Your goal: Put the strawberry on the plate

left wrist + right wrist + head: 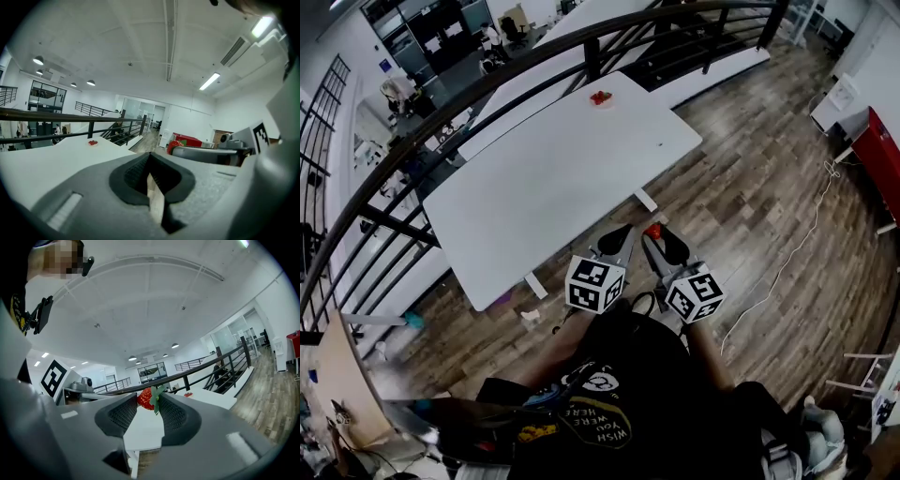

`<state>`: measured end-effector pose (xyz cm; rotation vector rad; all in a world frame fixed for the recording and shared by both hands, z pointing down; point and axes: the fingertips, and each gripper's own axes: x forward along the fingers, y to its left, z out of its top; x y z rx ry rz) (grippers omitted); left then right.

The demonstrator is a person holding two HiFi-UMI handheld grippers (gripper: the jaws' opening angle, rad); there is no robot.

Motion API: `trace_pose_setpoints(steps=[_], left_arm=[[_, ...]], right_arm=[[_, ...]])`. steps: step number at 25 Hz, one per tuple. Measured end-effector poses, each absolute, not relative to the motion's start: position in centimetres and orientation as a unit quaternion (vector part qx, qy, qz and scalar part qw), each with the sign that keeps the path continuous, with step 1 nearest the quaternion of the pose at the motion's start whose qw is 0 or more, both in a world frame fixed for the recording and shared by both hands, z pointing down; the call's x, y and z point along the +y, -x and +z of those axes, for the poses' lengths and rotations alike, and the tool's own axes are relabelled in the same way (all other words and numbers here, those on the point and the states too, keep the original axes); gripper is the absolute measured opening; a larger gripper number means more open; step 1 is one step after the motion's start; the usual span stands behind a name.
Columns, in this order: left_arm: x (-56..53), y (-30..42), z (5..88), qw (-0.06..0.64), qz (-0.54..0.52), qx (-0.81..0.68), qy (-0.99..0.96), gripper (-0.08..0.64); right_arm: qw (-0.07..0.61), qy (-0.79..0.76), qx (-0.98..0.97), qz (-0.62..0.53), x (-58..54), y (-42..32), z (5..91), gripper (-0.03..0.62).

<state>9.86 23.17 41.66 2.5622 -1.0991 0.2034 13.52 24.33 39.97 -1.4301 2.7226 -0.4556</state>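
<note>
A red strawberry (148, 398) with green leaves sits between the pads of my right gripper (149, 403), which is shut on it. In the head view that gripper (654, 234) hangs over the wooden floor just off the near edge of the white table (553, 178), strawberry (652, 231) at its tip. My left gripper (617, 240) is beside it, jaws together and empty; its own view (150, 161) shows the pads meeting. A small plate (600, 98) with something red on it stands at the table's far end, also seen as the plate (93, 142) and plate (188, 394).
A black railing (534, 58) curves behind and to the left of the table. Wooden floor (769, 187) lies to the right, with a white cable (797, 248) across it and a red cabinet (883, 155) at the edge. The person's dark shirt (619, 394) fills the bottom.
</note>
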Motion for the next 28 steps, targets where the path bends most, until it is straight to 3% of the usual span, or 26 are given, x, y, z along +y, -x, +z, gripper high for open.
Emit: trace_pose_setpoints(steps=[6,28], left_arm=[[21.5,-11.7,42.9,0.181,0.090,-0.390,-0.899,0.005],[9.3,-5.7,43.6,0.197,0.083,-0.381,-0.899,0.005]], right_arm=[[0.016,0.449,0.878,-0.165,22.0,-14.7,40.7,0.153],[0.008,0.472,0.864,-0.175,9.7,-10.1,41.9,0.153]])
